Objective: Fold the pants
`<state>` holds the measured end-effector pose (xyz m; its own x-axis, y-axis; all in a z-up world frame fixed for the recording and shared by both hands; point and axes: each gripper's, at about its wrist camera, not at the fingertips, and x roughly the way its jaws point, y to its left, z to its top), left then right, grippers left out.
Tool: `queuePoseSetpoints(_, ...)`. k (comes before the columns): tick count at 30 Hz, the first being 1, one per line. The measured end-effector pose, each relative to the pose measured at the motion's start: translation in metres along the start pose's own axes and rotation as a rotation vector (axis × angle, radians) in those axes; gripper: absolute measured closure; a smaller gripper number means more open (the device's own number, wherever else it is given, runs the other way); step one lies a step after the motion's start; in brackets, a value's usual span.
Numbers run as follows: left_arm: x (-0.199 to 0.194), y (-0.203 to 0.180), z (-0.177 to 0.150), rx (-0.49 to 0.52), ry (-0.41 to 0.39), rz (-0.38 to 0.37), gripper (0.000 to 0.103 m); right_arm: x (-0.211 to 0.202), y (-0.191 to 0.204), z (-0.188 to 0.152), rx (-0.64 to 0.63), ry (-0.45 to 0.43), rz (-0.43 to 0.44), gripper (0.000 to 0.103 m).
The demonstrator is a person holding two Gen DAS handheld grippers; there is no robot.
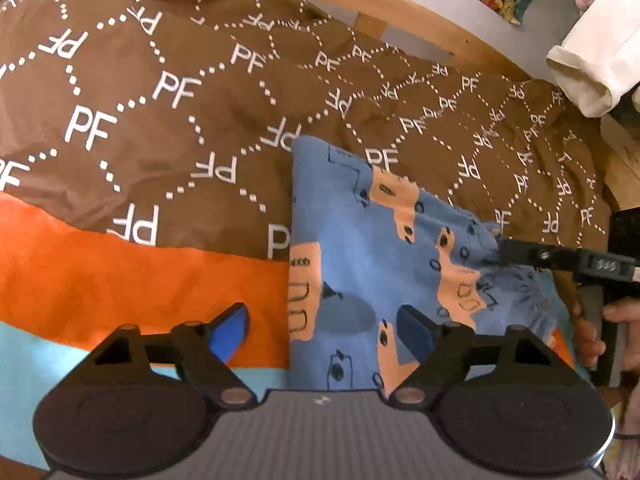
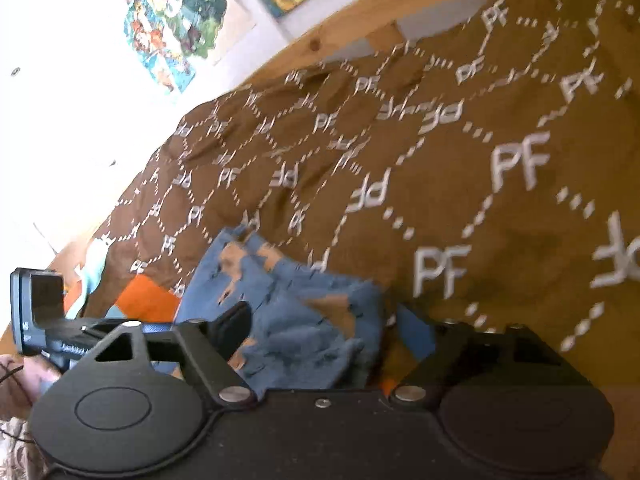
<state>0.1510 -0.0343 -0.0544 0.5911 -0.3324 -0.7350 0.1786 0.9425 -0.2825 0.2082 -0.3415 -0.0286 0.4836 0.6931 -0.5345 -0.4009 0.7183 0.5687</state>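
Observation:
The blue pants (image 1: pixel 372 248) with peach patches lie in a folded stack on the brown "PF" bedcover (image 1: pixel 160 92). My left gripper (image 1: pixel 326 330) is open, just above the stack's near left edge, holding nothing. My right gripper (image 1: pixel 500 250) shows in the left wrist view at the stack's right edge, its tip touching the cloth. In the right wrist view the right gripper (image 2: pixel 322 330) is open, its fingers (image 2: pixel 234 326) spread either side of the bunched pants (image 2: pixel 296 320).
An orange and light blue band (image 1: pixel 120 280) of the cover lies at the near left. A wooden bed rail (image 1: pixel 400 12) runs along the far side. A white rolled cloth (image 1: pixel 592 60) sits at the far right. Colourful pictures (image 2: pixel 172 20) hang on the wall.

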Motion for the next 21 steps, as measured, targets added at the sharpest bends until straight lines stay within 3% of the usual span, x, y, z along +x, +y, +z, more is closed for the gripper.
queuePoseSetpoints(4, 0.0, 0.001, -0.003, -0.011, 0.026, 0.007, 0.035, 0.002, -0.003, -0.006, 0.07, -0.032, -0.012, 0.038)
queuePoseSetpoints(6, 0.001, -0.002, -0.003, -0.007, 0.046, 0.032, 0.047, 0.0, -0.008, -0.009, 0.111, -0.05, -0.029, 0.056)
queuePoseSetpoints(7, 0.002, -0.005, -0.003, 0.008, 0.056, 0.037, 0.052, 0.0, -0.008, -0.011, 0.114, -0.053, -0.045, 0.059)
queuePoseSetpoints(8, 0.002, -0.008, -0.003, 0.019, 0.067, 0.026, 0.064, -0.001, -0.008, -0.012, 0.115, -0.052, -0.049, 0.063)
queuePoseSetpoints(10, 0.001, -0.017, -0.002, 0.049, 0.07, 0.05, 0.07, -0.001, -0.003, -0.013, 0.095, -0.056, -0.072, 0.068)
queuePoseSetpoints(12, -0.001, -0.026, -0.001, 0.078, 0.062, 0.083, 0.084, -0.002, 0.008, -0.013, 0.036, -0.068, -0.111, 0.075)
queuePoseSetpoints(15, -0.007, -0.033, 0.002, 0.077, 0.037, 0.091, 0.087, -0.005, 0.029, -0.009, -0.071, -0.09, -0.174, 0.079)
queuePoseSetpoints(21, -0.029, -0.057, 0.014, 0.158, -0.089, 0.083, 0.088, -0.024, 0.063, 0.014, -0.228, -0.162, -0.207, 0.085)
